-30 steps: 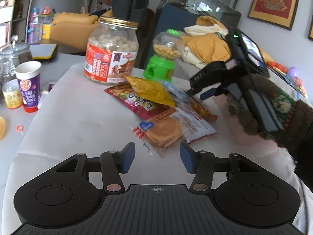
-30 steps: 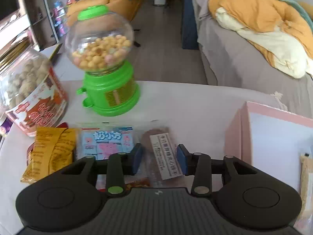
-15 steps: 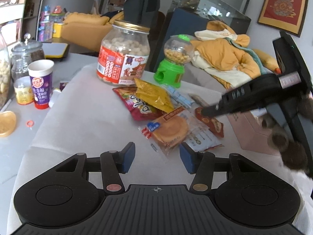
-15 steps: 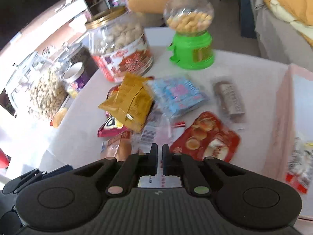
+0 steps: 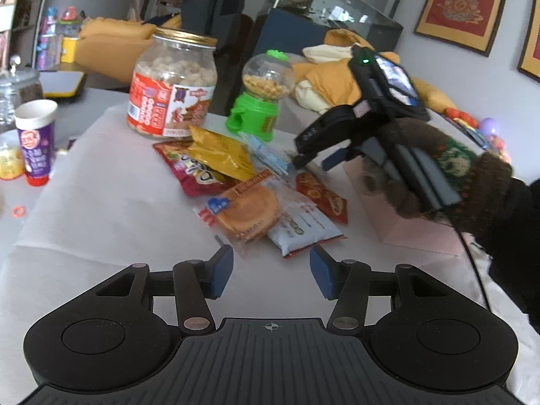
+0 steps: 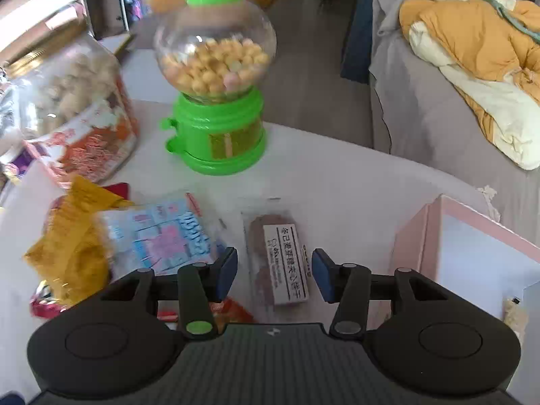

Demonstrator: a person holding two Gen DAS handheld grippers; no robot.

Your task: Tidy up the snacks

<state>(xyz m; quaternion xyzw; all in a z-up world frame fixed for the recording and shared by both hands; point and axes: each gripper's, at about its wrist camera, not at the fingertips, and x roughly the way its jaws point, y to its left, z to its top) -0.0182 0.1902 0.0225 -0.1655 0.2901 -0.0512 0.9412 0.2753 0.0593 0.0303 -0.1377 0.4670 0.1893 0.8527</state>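
Right hand-held gripper [image 6: 274, 275] hovers, jaws just reopened, straddling the clear-wrapped brown biscuit bar [image 6: 277, 259] on the white bench [image 6: 354, 182], pads clear. Step: pickup. Next: lower, clamp, carry right to pink box [image 6: 479, 236].

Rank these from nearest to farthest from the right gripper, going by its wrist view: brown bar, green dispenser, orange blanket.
1. Brown bar: right between the open right gripper fingers, on the table.
2. Green dispenser: beyond the bar, slightly left.
3. Orange blanket: far right, off the table.
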